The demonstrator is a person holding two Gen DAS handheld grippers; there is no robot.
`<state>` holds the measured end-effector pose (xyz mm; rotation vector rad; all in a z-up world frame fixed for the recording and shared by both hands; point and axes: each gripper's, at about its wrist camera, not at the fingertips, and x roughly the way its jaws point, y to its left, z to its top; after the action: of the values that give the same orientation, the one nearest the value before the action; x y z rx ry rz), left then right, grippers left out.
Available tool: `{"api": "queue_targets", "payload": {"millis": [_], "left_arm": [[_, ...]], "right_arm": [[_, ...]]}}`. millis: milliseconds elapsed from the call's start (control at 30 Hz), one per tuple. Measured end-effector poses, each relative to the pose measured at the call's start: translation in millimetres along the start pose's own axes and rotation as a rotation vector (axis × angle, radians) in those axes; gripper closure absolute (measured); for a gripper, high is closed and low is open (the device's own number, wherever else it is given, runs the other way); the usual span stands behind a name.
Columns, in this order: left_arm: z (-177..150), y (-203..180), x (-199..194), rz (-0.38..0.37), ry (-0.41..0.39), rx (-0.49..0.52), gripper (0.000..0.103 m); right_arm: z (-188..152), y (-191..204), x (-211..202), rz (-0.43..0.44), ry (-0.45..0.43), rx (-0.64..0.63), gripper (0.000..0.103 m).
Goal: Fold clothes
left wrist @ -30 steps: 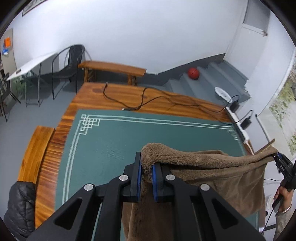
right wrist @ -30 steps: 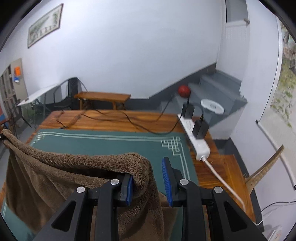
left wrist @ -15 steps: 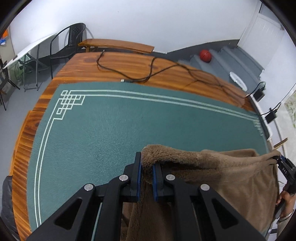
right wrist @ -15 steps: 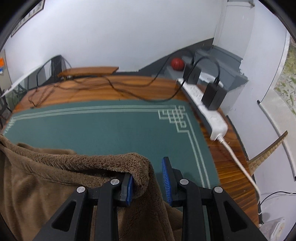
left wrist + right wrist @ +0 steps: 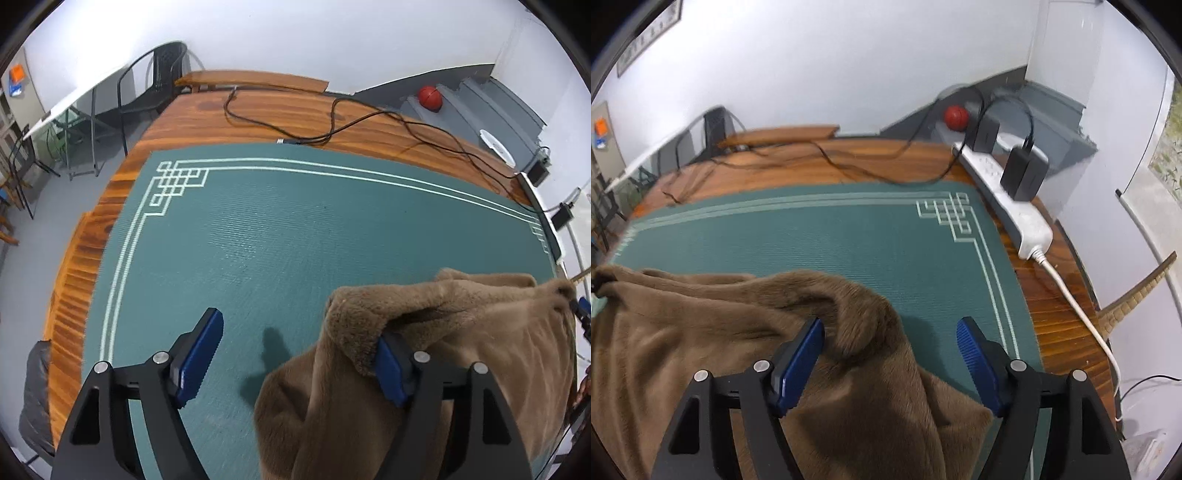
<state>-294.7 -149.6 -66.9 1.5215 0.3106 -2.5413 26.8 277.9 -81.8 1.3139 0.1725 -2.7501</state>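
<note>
A brown fleece garment lies bunched on the green mat, low and to the right in the left wrist view. My left gripper is open wide just above the mat. The garment's corner still hangs over its right finger, and the left finger is bare. In the right wrist view the garment fills the lower left. My right gripper is also open wide, with a fold of the fleece resting against its left finger. Nothing is pinched in either gripper.
The mat covers a wooden table crossed by black cables. A white power strip with two black chargers lies along the table's right edge. Beyond the table are a bench, a black chair and a red ball on grey steps.
Both grippers have come down toward the mat and opened. The garment corners they held have slipped out and now only drape over one finger each.
</note>
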Motion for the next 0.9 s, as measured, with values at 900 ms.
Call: {"api": "queue_targets", "payload": {"millis": [900], "left_arm": [[-38.5, -32.4, 38.0, -0.022, 0.091, 0.081, 0.017]], "right_arm": [[-9.9, 60.6, 65.2, 0.122, 0.144, -0.060, 0.021]]}}
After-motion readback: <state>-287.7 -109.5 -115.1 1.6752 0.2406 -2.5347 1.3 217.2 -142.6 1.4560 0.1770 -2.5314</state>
